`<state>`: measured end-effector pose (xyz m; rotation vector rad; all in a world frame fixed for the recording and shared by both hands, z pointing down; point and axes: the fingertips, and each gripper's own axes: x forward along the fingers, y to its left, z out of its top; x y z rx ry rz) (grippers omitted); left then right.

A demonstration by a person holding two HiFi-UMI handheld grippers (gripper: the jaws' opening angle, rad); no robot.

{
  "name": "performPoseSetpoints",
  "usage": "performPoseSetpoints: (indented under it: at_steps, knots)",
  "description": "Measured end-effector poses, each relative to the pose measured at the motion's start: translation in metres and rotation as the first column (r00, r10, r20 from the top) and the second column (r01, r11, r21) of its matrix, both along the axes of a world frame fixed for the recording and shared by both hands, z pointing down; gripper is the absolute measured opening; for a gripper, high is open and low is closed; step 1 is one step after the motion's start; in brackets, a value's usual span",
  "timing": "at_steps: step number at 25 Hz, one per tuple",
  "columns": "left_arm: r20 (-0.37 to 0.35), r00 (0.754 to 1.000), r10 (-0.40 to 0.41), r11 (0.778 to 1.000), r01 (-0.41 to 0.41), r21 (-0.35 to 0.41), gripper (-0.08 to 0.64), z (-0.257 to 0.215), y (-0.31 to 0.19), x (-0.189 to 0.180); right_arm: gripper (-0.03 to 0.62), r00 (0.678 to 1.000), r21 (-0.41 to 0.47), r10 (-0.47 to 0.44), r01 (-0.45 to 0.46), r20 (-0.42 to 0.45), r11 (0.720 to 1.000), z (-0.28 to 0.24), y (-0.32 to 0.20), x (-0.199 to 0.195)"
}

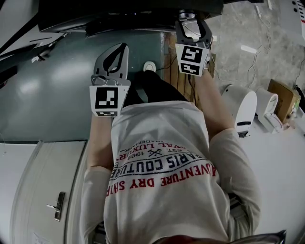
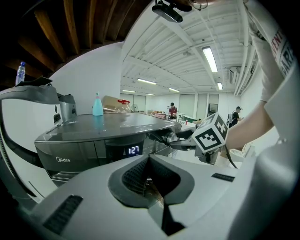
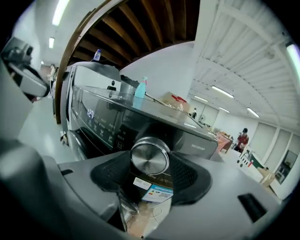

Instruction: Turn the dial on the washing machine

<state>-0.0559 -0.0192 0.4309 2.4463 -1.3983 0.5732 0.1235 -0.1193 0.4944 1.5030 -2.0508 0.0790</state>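
**Head view:** You stand facing the washing machine (image 1: 119,12), a dark bulk along the top edge. Your left gripper (image 1: 123,48) is held short of it above the glossy grey floor (image 1: 47,90), its 2 fingers pressed together on nothing. Your right gripper (image 1: 189,19) reaches to the machine's front, marker cube facing up.

**Left gripper view:** The 2 dark pads (image 2: 133,178) meet at their tips with nothing between them. Beyond the fingertips the machine shows its grey front, with a lit display (image 2: 133,150) reading 1:27. A blue bottle (image 2: 97,104) stands on the lid above and left of the tips. To the right of the tips, your right gripper closes on the dial (image 2: 174,136) at the panel's near corner.

**Right gripper view:** The dial fills the gap between the 2 fingers, and the ribbed pads (image 3: 110,173) lie against either side of its rim. It is a round knob with a brushed silver face and a bright chrome edge, standing out from the dark glossy control panel. Just below it, nearer than the fingertips, a white and blue label (image 3: 157,190) is stuck to the panel. To the left of the fingers, pale symbols and lit digits run along the panel.
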Motion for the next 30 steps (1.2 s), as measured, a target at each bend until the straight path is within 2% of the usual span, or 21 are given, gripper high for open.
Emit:
performPoseSetpoints:
  at_steps: [7,11,16,18,20,21,24,27,30]
  knots:
    - [0.005,1.0,0.012,1.0,-0.012,0.007,0.015,-0.006,-0.001,-0.003,0.275,0.997,-0.025,-0.016,0.017,0.074,1.0,-0.002,-0.001,0.0]
    - [0.009,0.999,0.034,0.999,-0.034,0.034,0.015,-0.018,-0.005,0.001,0.275,0.998,0.029,-0.011,0.01,0.06,1.0,-0.019,0.006,0.0]
    - [0.003,0.999,0.054,0.994,-0.054,0.093,0.015,-0.047,-0.015,0.001,0.267,0.979,0.042,-0.072,0.066,0.192,0.997,-0.055,0.028,-0.015]
    - [-0.001,0.998,0.066,0.99,-0.065,0.125,0.015,-0.061,-0.018,0.001,0.204,0.968,0.07,-0.106,0.093,0.226,0.993,-0.078,0.036,-0.022]
    - [0.0,0.997,0.08,0.984,-0.079,0.161,0.015,-0.078,-0.021,0.0,0.089,0.967,0.124,-0.13,0.105,0.218,0.987,-0.104,0.042,-0.027]
    - [0.003,0.996,0.086,0.98,-0.085,0.18,0.015,-0.086,-0.021,-0.001,0.066,0.968,0.153,-0.146,0.115,0.205,0.982,-0.117,0.044,-0.03]
    - [0.018,0.995,0.102,0.967,-0.103,0.233,0.015,-0.112,-0.024,-0.005,0.043,0.962,0.216,-0.195,0.153,0.19,0.964,-0.155,0.052,-0.039]
    - [0.026,0.991,0.128,0.95,-0.13,0.284,0.015,-0.138,-0.024,-0.008,0.03,0.955,0.26,-0.19,0.129,0.226,0.957,-0.188,0.058,-0.035]
    - [-0.01,0.99,0.141,0.942,-0.131,0.308,0.015,-0.163,-0.025,-0.012,0.028,0.956,0.312,-0.2,0.127,0.214,0.941,-0.214,0.062,-0.031]
